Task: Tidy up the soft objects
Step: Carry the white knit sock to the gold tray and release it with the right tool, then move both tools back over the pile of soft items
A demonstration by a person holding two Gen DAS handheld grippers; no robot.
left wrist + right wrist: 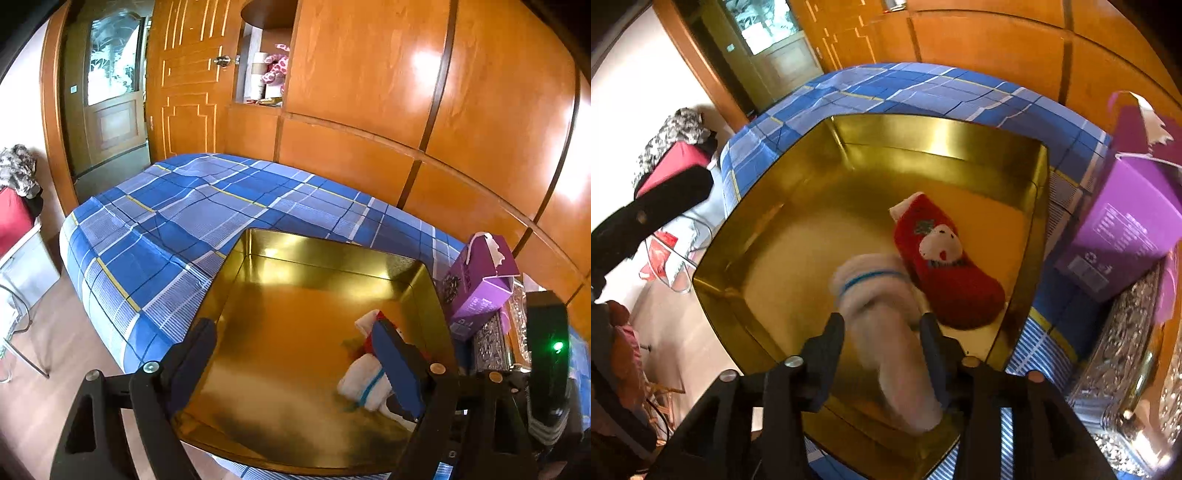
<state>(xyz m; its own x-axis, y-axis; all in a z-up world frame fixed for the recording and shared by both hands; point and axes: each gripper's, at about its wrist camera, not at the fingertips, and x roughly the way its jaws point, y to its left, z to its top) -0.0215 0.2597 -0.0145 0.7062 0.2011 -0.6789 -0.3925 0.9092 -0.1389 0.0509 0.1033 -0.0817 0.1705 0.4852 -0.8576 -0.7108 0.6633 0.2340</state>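
Depositing white sock [882, 317] into gold tin [1039, 206] beside red sock [945, 269]: right gripper [882, 339], jaws parted and released, should lift clear; left gripper [295, 365] hangs spread, empty

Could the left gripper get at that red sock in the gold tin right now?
Probably yes. The left gripper is open and already over the gold tin, which has no lid on. The red sock lies uncovered on the bottom; only the white sock overlaps one edge, between the right gripper's fingers.
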